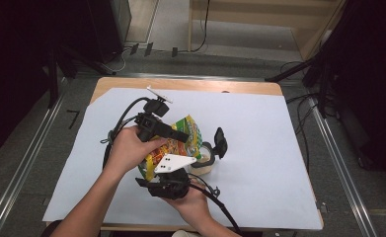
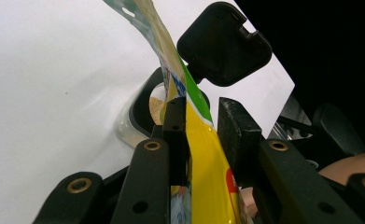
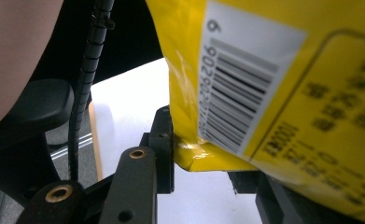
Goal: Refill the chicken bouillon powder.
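Both grippers grip yellow bag (image 1: 178,140) | left gripper (image 2: 201,123) pinching | right gripper (image 3: 208,154) apparently clamping bottom edge

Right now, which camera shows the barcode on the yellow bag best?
The right gripper view: the barcode sits close up, bars and digits legible. The high view shows the bag from its printed front; the left gripper view shows it edge-on, no barcode.

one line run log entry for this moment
left gripper: shut on snack bag | right gripper: shut on snack bag bottom corner | bag tilted over open jar | jar lid flipped up
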`<state>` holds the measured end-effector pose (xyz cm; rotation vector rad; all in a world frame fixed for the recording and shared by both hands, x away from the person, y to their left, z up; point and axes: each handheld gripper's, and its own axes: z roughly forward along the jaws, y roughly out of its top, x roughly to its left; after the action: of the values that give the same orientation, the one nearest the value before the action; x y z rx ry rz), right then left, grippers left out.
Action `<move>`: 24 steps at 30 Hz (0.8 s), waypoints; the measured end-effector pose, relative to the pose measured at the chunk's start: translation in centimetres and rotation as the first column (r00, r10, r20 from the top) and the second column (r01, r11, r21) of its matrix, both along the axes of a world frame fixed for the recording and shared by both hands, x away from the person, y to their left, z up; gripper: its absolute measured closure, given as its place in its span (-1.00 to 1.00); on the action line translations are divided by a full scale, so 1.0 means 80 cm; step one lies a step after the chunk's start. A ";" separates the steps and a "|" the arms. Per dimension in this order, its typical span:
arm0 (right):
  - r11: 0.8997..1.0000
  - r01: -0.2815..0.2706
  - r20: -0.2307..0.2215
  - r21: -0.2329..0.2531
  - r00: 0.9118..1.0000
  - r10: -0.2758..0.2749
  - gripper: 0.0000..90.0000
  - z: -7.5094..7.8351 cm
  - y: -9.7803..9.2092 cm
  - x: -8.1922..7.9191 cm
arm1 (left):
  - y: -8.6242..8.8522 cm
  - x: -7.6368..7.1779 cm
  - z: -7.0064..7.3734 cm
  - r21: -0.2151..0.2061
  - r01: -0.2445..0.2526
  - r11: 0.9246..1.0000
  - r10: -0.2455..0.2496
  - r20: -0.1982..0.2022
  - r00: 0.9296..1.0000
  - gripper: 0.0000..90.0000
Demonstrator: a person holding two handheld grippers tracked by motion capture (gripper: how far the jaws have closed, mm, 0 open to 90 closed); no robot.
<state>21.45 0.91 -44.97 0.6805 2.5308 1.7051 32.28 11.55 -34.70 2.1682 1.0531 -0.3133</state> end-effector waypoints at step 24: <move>1.000 -0.009 0.010 -0.002 1.000 0.009 0.52 0.004 0.003 -0.001 | 0.006 0.000 0.002 -0.015 -0.007 1.000 0.007 0.003 1.000 0.64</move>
<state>21.34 1.13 -44.69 0.6603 2.5330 1.7036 32.26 12.02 -34.55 2.1502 1.0534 -0.3142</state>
